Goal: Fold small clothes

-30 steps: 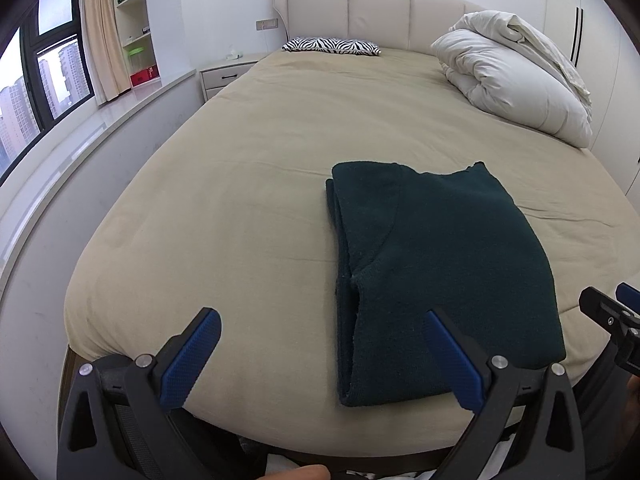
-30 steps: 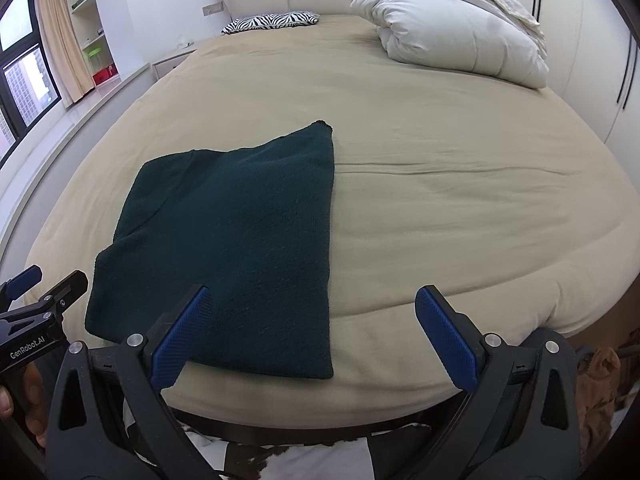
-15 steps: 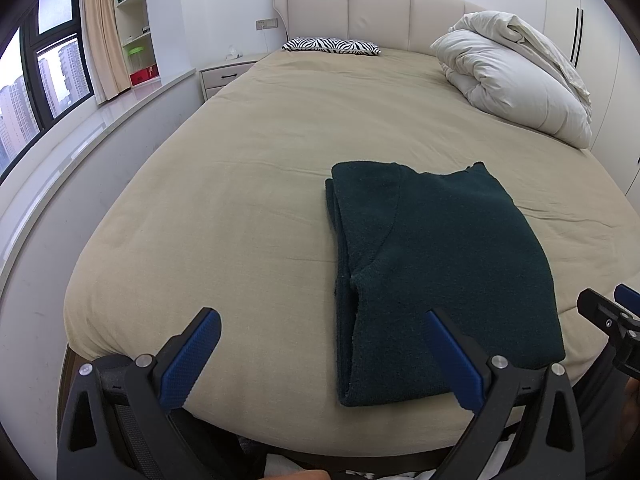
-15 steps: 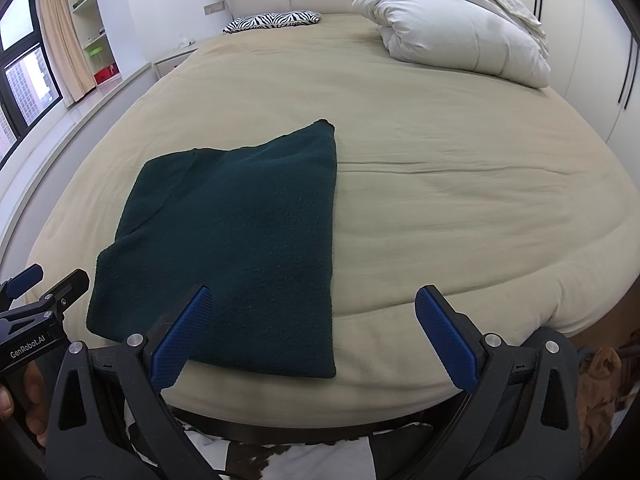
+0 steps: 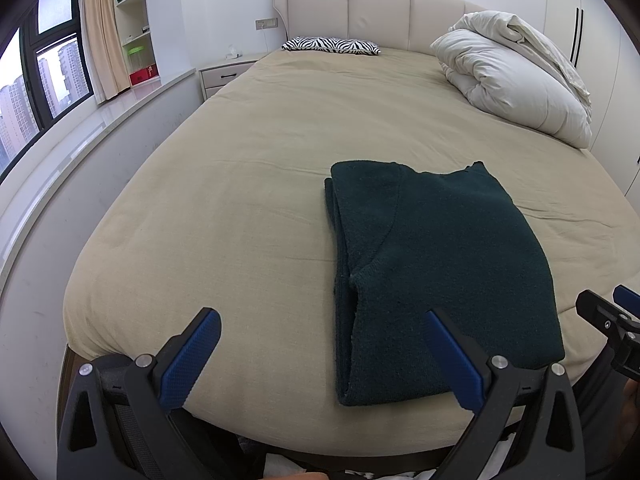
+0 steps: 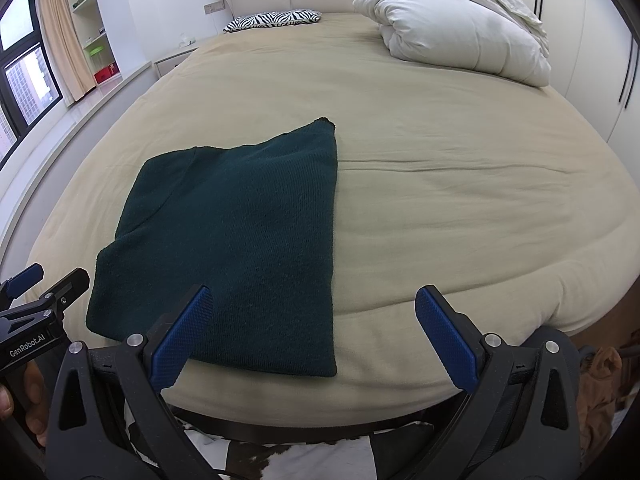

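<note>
Almost nothing shifts since half second ago: we keep left claw and right claw wide apart, empty, hovering at bed edge. Green sweater lies folded flat near edge; we judge folding mostly done, maybe one final fold left.

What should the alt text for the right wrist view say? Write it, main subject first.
A dark green folded garment lies flat near the foot of a beige bed. The open right hand-held gripper hovers at its near edge, holding nothing. A white duvet and zebra-print pillow sit by the headboard.
</note>
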A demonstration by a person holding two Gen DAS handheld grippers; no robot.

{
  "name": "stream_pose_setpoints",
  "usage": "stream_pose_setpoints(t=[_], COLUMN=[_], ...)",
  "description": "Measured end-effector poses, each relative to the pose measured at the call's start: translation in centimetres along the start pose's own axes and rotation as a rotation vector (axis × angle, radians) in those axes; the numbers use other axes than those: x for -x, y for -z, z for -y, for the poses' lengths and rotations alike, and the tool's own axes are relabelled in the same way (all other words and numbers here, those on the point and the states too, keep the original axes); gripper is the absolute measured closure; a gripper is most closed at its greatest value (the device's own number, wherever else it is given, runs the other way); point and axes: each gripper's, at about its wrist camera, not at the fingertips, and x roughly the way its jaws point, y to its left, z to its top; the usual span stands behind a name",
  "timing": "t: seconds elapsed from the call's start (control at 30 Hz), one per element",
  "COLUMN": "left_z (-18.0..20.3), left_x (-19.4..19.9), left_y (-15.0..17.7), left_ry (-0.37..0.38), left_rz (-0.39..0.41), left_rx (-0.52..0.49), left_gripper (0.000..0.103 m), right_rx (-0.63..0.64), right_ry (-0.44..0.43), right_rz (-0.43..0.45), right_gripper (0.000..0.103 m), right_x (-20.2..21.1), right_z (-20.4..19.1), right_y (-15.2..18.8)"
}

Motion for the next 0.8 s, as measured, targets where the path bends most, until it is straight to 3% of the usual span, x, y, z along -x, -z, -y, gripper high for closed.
stream_pose_setpoints(t=[0.8], left_z=[0.05], left_x=[-0.02], left_y=[0.01], left_ry=[0.003], left_rz=[-0.003], left_rx=[0.000], left_gripper=[0.000], right_rx=[-0.001], right_ry=[-0.001], right_rz=[-0.002], right_gripper=[0.000], right_x=[-0.11], right_z=[-0.10], right_y=[0.10])
